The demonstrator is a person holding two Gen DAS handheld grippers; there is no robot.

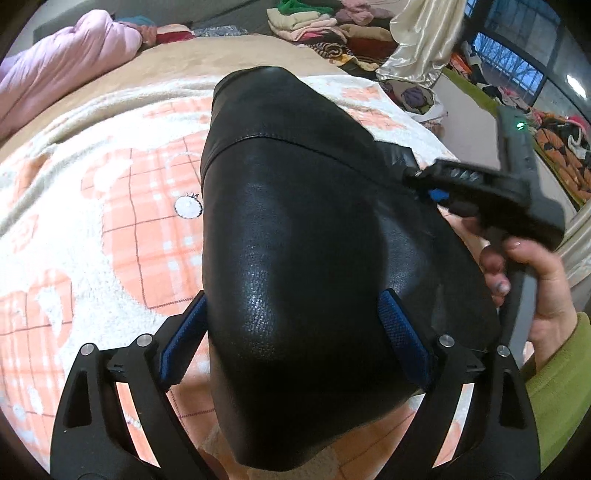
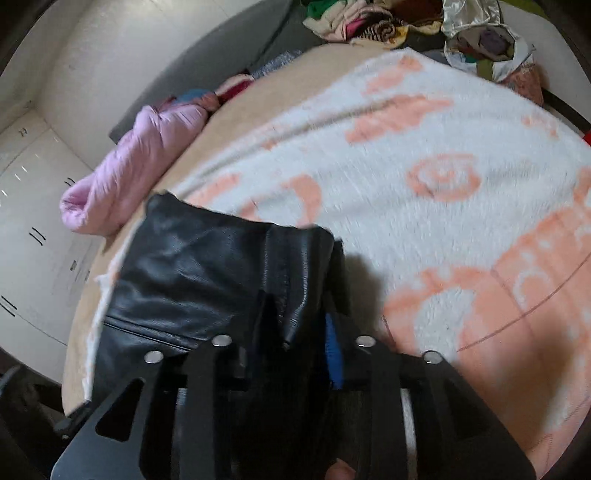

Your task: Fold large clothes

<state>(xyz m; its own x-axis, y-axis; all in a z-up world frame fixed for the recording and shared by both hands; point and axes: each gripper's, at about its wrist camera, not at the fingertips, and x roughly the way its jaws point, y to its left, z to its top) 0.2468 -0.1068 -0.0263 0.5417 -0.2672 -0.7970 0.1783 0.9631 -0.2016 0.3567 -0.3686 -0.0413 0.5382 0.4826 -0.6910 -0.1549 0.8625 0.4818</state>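
A black leather garment [image 1: 295, 229] lies bunched on a white and peach fleece blanket [image 1: 110, 221]. My left gripper [image 1: 295, 317] stands wide over its near end. The left blue pad [image 1: 184, 332] sits beside the garment's edge and the right pad [image 1: 402, 332] rests on the leather, with no squeeze visible. My right gripper [image 1: 417, 181], held by a hand [image 1: 546, 288] in a green sleeve, meets the garment's right edge. In the right wrist view that gripper [image 2: 299, 325] is shut on a bunched fold of the garment [image 2: 192, 273], blurred.
A pink quilted cover [image 1: 74, 62] lies rolled at the bed's far left edge [image 2: 129, 173]. Piles of folded and loose clothes [image 1: 306, 22] and a shiny cream cloth [image 1: 424, 40] sit beyond the bed. White cabinets [image 2: 33, 221] stand at the left.
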